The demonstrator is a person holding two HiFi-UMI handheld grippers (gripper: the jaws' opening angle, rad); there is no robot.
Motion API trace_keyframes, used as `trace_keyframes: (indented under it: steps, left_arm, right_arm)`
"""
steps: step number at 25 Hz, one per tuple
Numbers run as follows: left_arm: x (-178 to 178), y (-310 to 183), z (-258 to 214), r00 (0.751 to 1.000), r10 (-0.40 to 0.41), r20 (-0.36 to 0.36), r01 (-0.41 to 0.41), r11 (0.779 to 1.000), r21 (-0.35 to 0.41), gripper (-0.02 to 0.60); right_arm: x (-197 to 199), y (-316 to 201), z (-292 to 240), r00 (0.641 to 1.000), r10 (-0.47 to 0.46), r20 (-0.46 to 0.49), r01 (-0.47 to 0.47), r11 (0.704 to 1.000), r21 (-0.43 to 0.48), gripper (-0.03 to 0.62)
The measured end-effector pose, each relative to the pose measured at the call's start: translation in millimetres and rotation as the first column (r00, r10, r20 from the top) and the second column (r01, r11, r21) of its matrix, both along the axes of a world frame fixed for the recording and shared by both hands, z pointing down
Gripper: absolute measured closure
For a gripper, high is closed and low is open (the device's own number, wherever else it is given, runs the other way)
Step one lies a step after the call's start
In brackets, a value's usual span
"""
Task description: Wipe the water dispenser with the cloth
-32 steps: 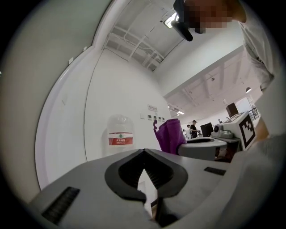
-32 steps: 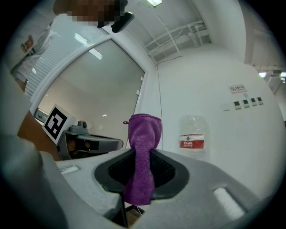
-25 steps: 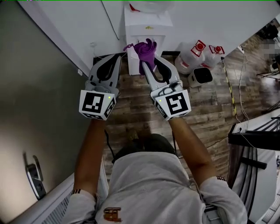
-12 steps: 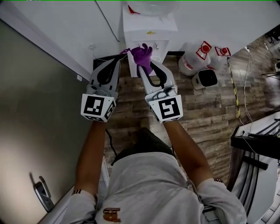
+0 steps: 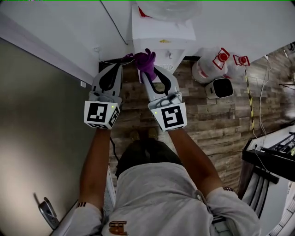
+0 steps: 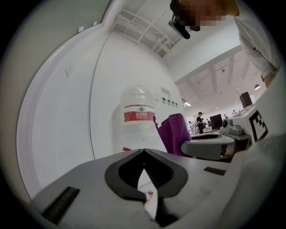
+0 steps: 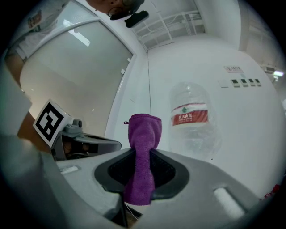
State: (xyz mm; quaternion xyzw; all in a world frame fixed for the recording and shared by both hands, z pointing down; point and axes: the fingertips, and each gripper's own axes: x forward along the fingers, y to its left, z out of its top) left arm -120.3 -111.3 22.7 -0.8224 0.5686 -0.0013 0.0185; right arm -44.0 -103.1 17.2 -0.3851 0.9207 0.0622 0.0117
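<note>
The white water dispenser (image 5: 161,33) stands against the wall with a clear bottle (image 5: 168,8) on top. My right gripper (image 5: 148,69) is shut on a purple cloth (image 5: 146,61), whose bunched end sticks up at the dispenser's front left edge. In the right gripper view the cloth (image 7: 143,152) hangs pinched between the jaws, with the labelled bottle (image 7: 192,120) behind it. My left gripper (image 5: 120,65) is alongside on the left, shut and holding nothing. In the left gripper view its tips (image 6: 144,152) meet below the bottle (image 6: 138,120), and the cloth (image 6: 174,133) shows at right.
Two spare water jugs (image 5: 213,63) (image 5: 240,60) and a small white bin (image 5: 220,87) stand on the wooden floor right of the dispenser. A white wall with a cable (image 5: 115,23) runs behind. A door with a handle (image 5: 46,212) lies at left, a black rack (image 5: 272,156) at right.
Both grippers have moved forward toward the dispenser. The cloth has come up from the lower front to the dispenser's upper left edge. The left gripper stays shut and holds nothing.
</note>
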Motion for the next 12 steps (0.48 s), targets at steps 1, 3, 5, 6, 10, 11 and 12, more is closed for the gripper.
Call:
trace_keyframes:
  steps: [1, 3, 5, 6, 10, 11, 12]
  left_arm:
    - [-2.0, -5.1, 3.0, 1.0, 0.004, 0.003, -0.004, 1.0, -0.005, 0.583]
    - [-5.4, -15.2, 11.3, 1.0, 0.019, 0.011, -0.019, 1.0, -0.017, 0.583]
    - [-9.2, -24.3, 24.1, 0.999, 0.036, 0.02, -0.035, 0.999, -0.03, 0.583]
    - [-11.1, -28.8, 31.4, 0.999, 0.044, 0.024, -0.044, 0.998, -0.035, 0.583]
    - [-18.0, -50.1, 63.2, 0.997, 0.076, 0.032, -0.074, 0.996, -0.04, 0.583]
    - [-20.2, -56.0, 72.4, 0.997, 0.077, 0.033, -0.075, 0.996, -0.044, 0.583]
    - [-22.3, -61.4, 82.0, 0.997, 0.075, 0.034, -0.073, 0.996, -0.05, 0.583]
  right_arm:
    - [-3.4, -4.8, 2.7, 1.0, 0.003, 0.0, -0.003, 1.0, -0.007, 0.499]
    - [-10.5, -14.5, 9.1, 1.0, 0.011, -0.003, -0.011, 1.0, -0.014, 0.499]
    - [-17.1, -23.7, 19.1, 1.0, 0.021, -0.003, -0.021, 1.0, -0.018, 0.499]
    - [-19.9, -28.4, 25.8, 1.0, 0.027, -0.001, -0.027, 1.0, -0.017, 0.499]
    - [-29.4, -51.0, 56.6, 0.999, 0.047, 0.002, -0.047, 0.999, -0.002, 0.499]
    - [-31.7, -57.3, 63.4, 0.999, 0.053, 0.001, -0.053, 0.999, 0.001, 0.499]
    - [-34.0, -63.1, 69.0, 0.998, 0.06, -0.006, -0.06, 0.998, 0.002, 0.499]
